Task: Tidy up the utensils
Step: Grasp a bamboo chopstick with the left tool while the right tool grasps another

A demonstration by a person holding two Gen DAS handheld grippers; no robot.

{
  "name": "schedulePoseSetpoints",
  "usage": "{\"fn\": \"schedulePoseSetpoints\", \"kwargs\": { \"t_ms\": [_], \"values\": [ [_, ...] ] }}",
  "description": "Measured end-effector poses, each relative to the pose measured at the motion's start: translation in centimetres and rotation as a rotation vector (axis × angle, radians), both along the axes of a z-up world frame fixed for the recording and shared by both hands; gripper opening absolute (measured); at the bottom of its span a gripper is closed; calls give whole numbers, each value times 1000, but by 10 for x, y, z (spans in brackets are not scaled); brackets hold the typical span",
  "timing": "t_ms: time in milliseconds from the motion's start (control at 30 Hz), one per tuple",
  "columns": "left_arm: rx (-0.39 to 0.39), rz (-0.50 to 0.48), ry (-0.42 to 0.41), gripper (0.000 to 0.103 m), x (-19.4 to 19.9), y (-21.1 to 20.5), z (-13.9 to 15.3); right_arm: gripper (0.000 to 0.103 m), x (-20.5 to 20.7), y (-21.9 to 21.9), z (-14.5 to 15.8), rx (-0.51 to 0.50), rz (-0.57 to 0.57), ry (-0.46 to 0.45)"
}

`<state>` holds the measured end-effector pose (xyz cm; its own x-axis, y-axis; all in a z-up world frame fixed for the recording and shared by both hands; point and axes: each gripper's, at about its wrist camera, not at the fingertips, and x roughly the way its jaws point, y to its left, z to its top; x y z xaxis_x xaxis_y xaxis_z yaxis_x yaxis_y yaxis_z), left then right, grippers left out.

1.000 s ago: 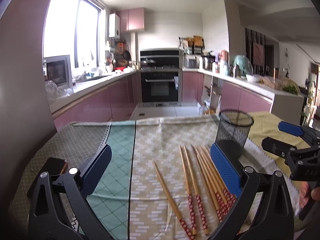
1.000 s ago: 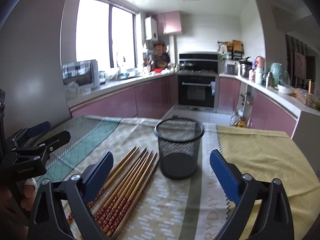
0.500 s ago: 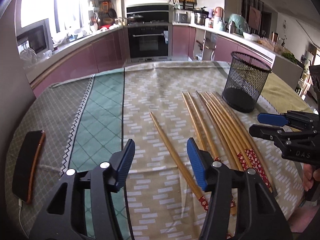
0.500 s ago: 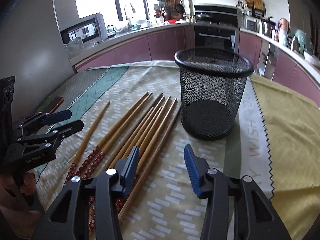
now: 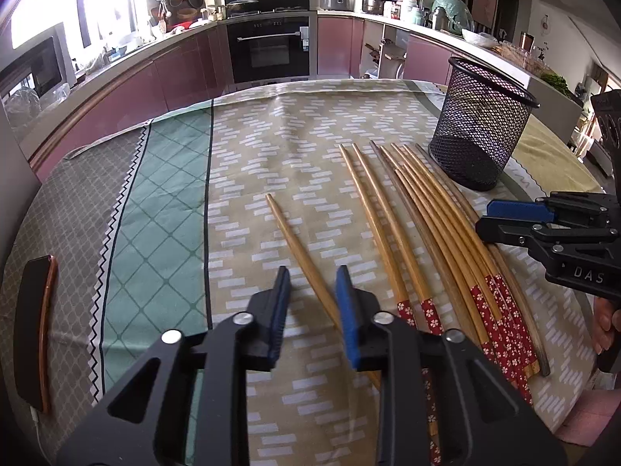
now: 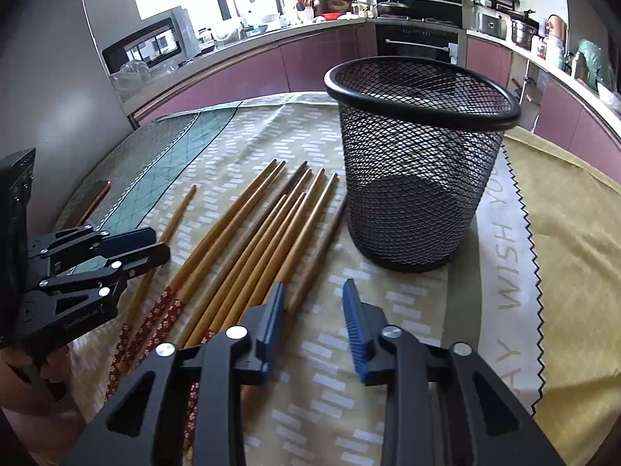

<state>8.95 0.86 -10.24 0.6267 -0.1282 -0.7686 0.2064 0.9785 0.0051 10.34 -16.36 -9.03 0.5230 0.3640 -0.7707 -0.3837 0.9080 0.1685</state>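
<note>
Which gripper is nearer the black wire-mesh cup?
Right. The right gripper sits just in front of the black wire-mesh cup; the left gripper is farther away, over the lone wooden chopstick.

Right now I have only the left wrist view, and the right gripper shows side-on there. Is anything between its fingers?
Observer: Nearly nothing. In the right wrist view the right gripper is closing over bare patterned tablecloth. Only the outermost, darker wooden chopstick runs up to one finger's tip.
Operator: Is the cup empty?
Observer: Yes. Seen from above, the black wire-mesh cup holds nothing.
Operator: Anything beside it, on the side I can't see?
Observer: Grey printed lettering reading "WISH" runs along the cloth there.
</note>
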Motion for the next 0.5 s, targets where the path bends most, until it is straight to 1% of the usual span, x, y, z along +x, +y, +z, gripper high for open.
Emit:
{"fn": "schedulePoseSetpoints", "kwargs": {
  "t_ms": [33,133,233,300,333,367,500],
  "values": [
    [-5,-3,4,17,2,0,0,23,1,2,0,-9,2,5],
    [-15,0,11,16,7,-1,0,24,6,8,0,-26,1,11],
    [-29,6,19,16,9,1,-1,24,11,11,-1,-22,-5,11],
    [-38,14,20,14,10,2,-1,17,12,10,-1,-8,-6,16],
    [-44,18,21,12,10,3,-1,12,13,8,-2,20,-6,28],
    [-51,24,20,10,10,4,0,11,12,4,-2,33,-10,33],
    [-81,45,21,7,7,8,2,8,11,-4,-2,76,-15,38]
  ]
}}
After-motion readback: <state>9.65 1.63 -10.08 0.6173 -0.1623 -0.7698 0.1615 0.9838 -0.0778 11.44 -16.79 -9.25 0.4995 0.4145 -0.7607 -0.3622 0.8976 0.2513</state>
